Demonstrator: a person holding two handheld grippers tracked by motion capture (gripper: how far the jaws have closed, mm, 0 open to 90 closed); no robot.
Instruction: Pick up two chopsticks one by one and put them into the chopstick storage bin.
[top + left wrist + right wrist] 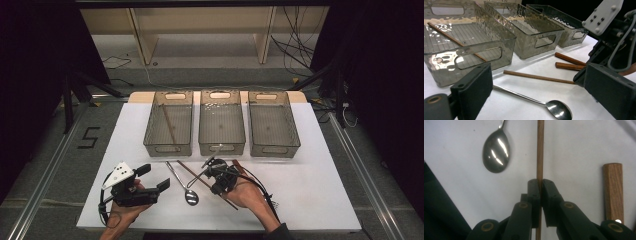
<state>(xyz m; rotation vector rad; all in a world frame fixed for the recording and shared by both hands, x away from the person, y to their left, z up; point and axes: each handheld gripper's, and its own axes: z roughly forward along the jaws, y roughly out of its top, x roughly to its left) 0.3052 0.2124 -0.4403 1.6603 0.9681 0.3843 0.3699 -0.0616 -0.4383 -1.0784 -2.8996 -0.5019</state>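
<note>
My right gripper [540, 187] is shut on a thin wooden chopstick [540, 150], which runs straight up between its jaws. In the high view this gripper [216, 187] is near the table's front middle, and the chopstick [192, 171] slants away from it to the upper left. A metal spoon [190, 196] lies just left of it, its bowl [496, 151] facing up. My left gripper [156, 178] rests at the front left, open with nothing between its jaws, pointing at the spoon [556, 108] and chopstick [536, 76].
Three clear grey bins stand in a row at the back: left [168, 145], middle [222, 146], right [274, 147]. The left bin holds one chopstick [167, 122]. Two wooden handles [569, 62] lie by the right hand, and a metal utensil [212, 155] sits before the middle bin.
</note>
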